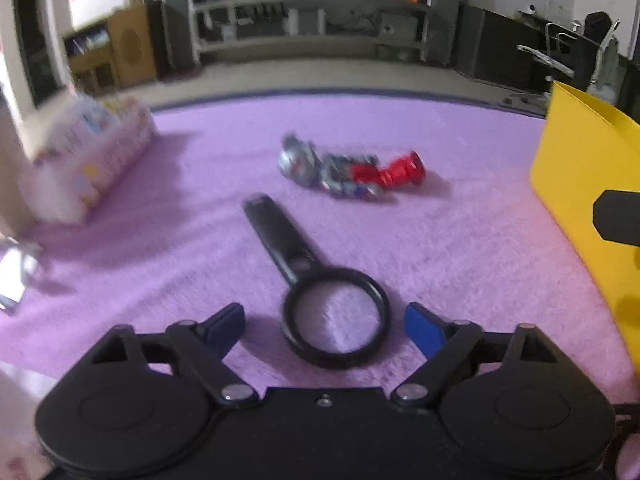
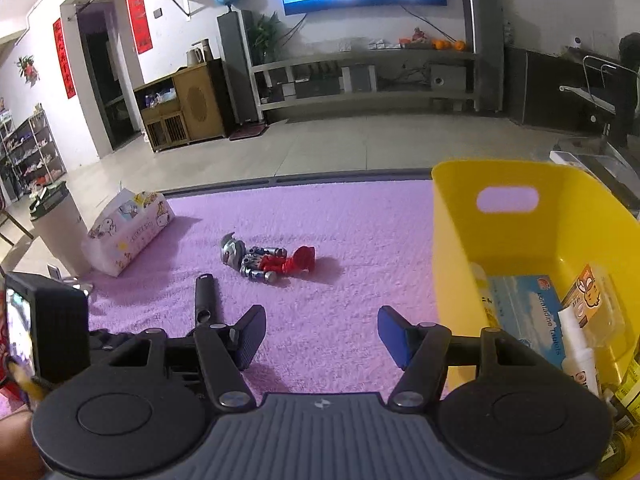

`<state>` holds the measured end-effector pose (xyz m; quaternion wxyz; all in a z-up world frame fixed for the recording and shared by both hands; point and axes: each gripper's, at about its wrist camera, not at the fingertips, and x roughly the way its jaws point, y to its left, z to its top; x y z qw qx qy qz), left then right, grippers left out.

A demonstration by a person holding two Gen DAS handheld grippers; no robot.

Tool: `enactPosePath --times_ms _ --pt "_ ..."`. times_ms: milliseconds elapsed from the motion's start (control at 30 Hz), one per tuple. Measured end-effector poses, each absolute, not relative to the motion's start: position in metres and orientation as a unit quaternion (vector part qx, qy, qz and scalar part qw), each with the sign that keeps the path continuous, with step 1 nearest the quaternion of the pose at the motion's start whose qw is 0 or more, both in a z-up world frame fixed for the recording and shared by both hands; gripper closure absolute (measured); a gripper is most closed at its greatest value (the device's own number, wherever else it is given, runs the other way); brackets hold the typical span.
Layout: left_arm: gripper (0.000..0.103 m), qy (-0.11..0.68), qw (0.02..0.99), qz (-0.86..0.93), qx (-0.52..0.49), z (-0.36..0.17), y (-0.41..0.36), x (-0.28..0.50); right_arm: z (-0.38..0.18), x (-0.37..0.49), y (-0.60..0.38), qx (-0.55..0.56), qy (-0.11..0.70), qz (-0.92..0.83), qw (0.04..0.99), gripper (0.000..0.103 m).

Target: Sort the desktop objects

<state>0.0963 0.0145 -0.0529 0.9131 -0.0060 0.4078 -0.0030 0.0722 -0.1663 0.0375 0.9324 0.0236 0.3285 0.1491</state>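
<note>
- Left gripper (image 1: 325,326) spread wide, lined up on the magnifying glass (image 1: 316,280) lying on the purple mat (image 1: 460,240) (pickup step, I judge)
- Right gripper (image 2: 322,334) empty, fingers apart
- Next: close on it, carry to the yellow bin (image 2: 452,248)

Your left gripper (image 1: 325,330) is matte black: two round discs, angled link arms with silver screws, blue pads on the fingers (image 1: 423,334). Your right gripper (image 2: 321,334) matches it, though its centre plate is ribbed grey with a small logo, and its pads (image 2: 392,334) are the same blue.
</note>
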Motion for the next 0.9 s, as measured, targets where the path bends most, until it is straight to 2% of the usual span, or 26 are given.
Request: enactPosePath --times_ms 33,67,333,500,600,633,667,700,867,900 --pt "0.044 0.402 0.916 -0.007 0.004 -0.052 0.013 0.095 0.037 0.072 -0.166 0.021 0.330 0.149 0.932 0.040" --pt "0.046 0.403 0.915 -0.013 0.012 -0.050 0.013 0.094 0.036 0.073 -0.165 0.019 0.331 0.150 0.931 0.040" --pt "0.046 0.432 0.901 -0.007 -0.034 -0.041 0.042 0.073 0.028 0.069 -0.147 -0.016 0.324 0.182 0.928 0.036" --pt "0.046 0.431 0.898 0.007 -0.089 -0.038 0.065 0.081 0.024 0.108 -0.116 -0.006 0.342 0.179 0.922 0.037" --pt "0.046 0.436 0.894 0.015 -0.099 -0.035 0.066 0.082 0.014 0.148 -0.108 0.038 0.357 0.132 0.924 0.041" --pt "0.046 0.437 0.894 0.016 -0.094 -0.035 0.065 0.082 0.010 0.160 -0.109 0.060 0.366 0.120 0.921 0.045" --pt "0.046 0.437 0.895 0.016 -0.088 -0.035 0.063 0.082 0.004 0.175 -0.111 0.088 0.379 0.109 0.915 0.055" --pt "0.046 0.438 0.895 0.014 -0.084 -0.035 0.062 0.082 -0.002 0.186 -0.112 0.112 0.391 0.104 0.908 0.058" --pt "0.046 0.441 0.895 0.002 -0.071 -0.035 0.064 0.082 -0.025 0.230 -0.119 0.213 0.430 0.079 0.874 0.057" --pt "0.046 0.441 0.895 0.000 -0.066 -0.035 0.064 0.082 -0.029 0.235 -0.118 0.225 0.440 0.082 0.865 0.062"
